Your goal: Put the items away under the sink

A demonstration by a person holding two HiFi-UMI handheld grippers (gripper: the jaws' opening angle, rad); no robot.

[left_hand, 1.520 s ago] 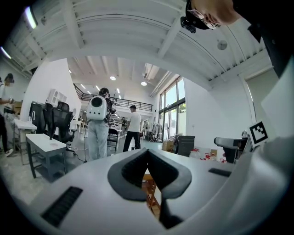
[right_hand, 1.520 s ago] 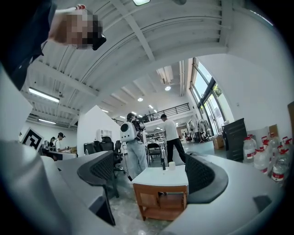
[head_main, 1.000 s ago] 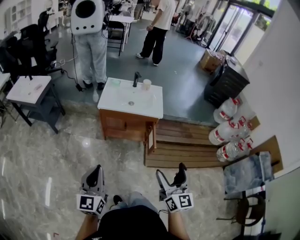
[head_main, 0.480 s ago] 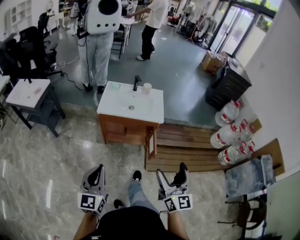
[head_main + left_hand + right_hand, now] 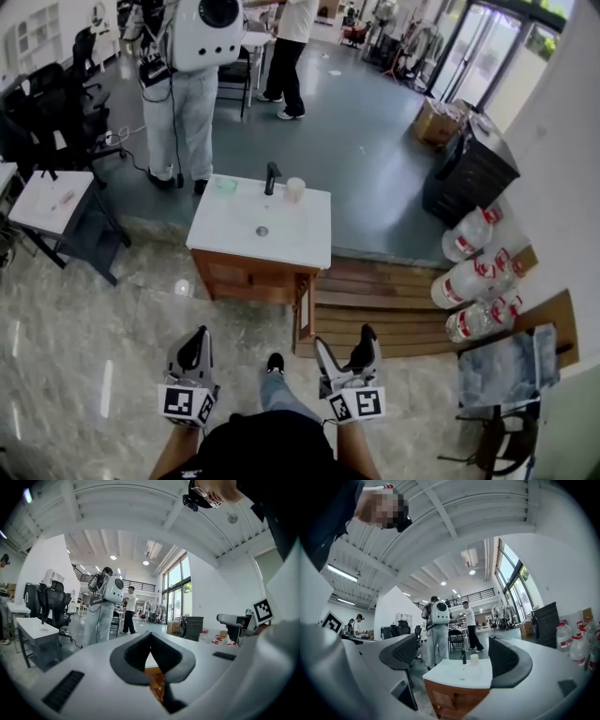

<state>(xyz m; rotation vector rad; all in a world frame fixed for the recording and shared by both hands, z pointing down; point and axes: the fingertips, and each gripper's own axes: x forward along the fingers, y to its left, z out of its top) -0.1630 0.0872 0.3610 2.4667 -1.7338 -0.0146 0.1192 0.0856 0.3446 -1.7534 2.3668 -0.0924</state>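
The sink unit has a white top on a wooden cabinet and stands on the floor ahead of me. Its cabinet door hangs open at the right front corner. On the top's far edge are a black faucet, a pale cup and a small green item. My left gripper is shut and holds nothing. My right gripper is open and empty. Both are held low in front of me, well short of the cabinet. The right gripper view frames the sink unit and cup between its jaws.
A person with a white backpack stands just behind the sink, and another person further back. A grey side table is at the left. Wooden decking, several water bottles and a black cabinet lie to the right.
I have stepped closer to the sink unit, one shoe now forward between the grippers. The backpack person has shifted behind the sink. Both grippers keep their states.
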